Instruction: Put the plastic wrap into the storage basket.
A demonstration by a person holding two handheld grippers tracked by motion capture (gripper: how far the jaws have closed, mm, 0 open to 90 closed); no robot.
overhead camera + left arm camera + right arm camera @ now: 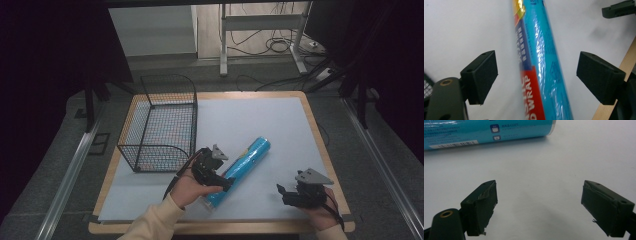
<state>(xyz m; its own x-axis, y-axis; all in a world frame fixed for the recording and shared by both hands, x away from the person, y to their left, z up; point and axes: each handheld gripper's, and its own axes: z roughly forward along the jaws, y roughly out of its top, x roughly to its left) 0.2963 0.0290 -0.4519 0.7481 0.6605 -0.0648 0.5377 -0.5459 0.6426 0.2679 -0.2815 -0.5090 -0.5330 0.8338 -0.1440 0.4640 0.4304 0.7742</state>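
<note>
Left hand-held gripper (226, 182) straddles plastic wrap roll (242, 167), pads apart.

In the high view the left gripper (226, 181) covers the near part of the blue roll (247, 161), so the jaws' contact there can't be told. Left gripper view: the roll (544, 65) runs off top and bottom, its print smeared, the red label cut to "WRAP". Right gripper view crops the roll (486, 131) at the top and left, small text unreadable.
</note>
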